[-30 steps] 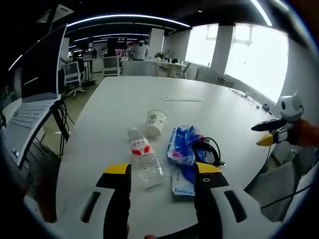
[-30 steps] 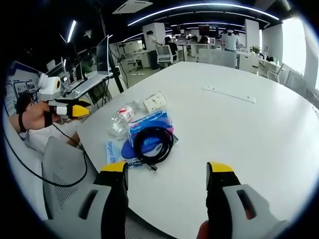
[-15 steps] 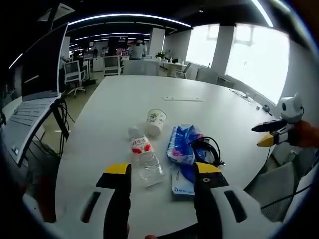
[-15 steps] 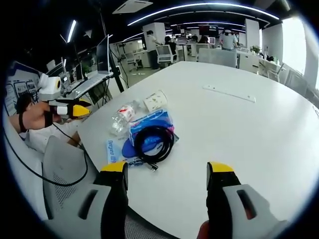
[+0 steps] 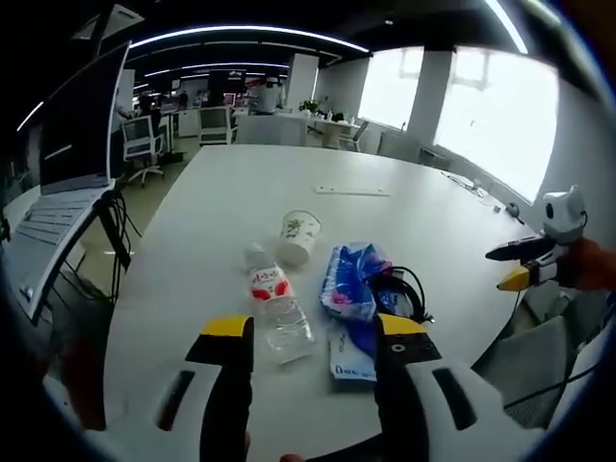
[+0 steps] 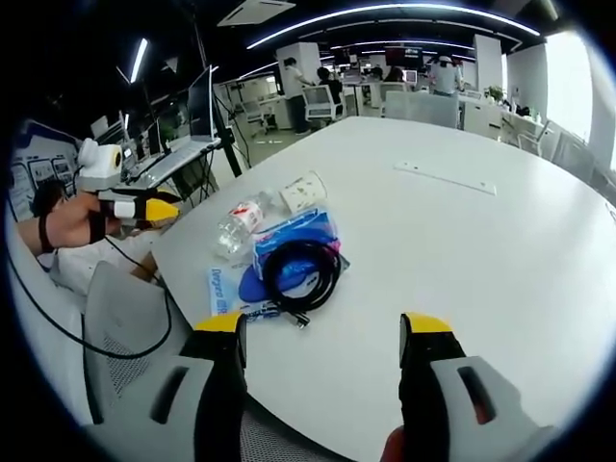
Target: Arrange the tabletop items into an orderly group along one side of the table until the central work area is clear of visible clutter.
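Observation:
A clear plastic bottle (image 5: 272, 306) with a red label lies on its side on the white table (image 5: 289, 192), also seen as the bottle (image 6: 239, 223). A paper cup (image 5: 298, 237) lies tipped beside it, the same cup (image 6: 303, 192). A blue plastic packet (image 5: 351, 279) and a coiled black cable (image 6: 301, 269) rest on a blue-and-white flat pack (image 6: 226, 287). My left gripper (image 5: 316, 332) is open, just short of the bottle and pack. My right gripper (image 6: 323, 327) is open, near the cable. Each gripper appears at the edge of the other's view: right gripper (image 5: 520, 260), left gripper (image 6: 140, 207).
A laptop (image 5: 67, 164) stands on a stand at the table's left. A grey chair (image 6: 125, 327) sits at the table edge by the person's arm (image 6: 58, 226). A thin white strip (image 6: 445, 179) lies farther along the table. Office desks and people fill the background.

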A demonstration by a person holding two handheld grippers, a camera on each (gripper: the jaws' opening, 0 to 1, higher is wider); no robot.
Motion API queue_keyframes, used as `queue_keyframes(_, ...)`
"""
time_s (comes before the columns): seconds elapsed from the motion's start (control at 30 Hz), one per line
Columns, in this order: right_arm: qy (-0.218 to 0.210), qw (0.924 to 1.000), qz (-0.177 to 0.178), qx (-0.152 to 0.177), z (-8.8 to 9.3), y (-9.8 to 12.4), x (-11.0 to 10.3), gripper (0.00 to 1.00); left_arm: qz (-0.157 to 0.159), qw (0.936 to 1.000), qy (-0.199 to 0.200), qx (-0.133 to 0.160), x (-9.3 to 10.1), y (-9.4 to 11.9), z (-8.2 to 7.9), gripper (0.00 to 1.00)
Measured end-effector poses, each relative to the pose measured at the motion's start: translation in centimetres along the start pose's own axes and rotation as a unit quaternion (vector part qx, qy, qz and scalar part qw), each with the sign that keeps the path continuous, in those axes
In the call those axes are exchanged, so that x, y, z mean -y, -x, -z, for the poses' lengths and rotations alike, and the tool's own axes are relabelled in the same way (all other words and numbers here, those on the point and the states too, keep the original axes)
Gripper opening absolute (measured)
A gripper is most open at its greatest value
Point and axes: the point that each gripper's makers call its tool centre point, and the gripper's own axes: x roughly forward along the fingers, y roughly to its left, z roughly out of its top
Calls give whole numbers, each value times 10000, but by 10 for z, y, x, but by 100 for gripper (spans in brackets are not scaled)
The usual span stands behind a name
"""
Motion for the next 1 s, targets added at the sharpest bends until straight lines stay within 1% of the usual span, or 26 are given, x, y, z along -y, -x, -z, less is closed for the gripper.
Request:
queue_keyframes(0.23, 3, 10000, 13, -31, 4, 2, 1, 64, 43, 10000, -35, -13, 4, -6, -3, 49)
queue_keyframes(0.57, -32, 9999, 74, -62, 9, 6, 5, 63, 83, 9999, -92, 4, 3, -18, -10, 49)
queue_keyframes(0.7, -12, 9999, 93, -92, 10, 7, 5, 63, 75, 9999, -57, 39, 1, -27, -14, 49)
queue_keyframes(0.9, -33, 9999, 125, -68, 8, 9, 4, 63, 53, 10000, -49, -30, -1, -40, -13, 48)
queue_keyframes(1.0, -42, 9999, 140, -77, 9, 9, 5, 63, 29, 10000, -26, -38, -3, -45, -15, 47)
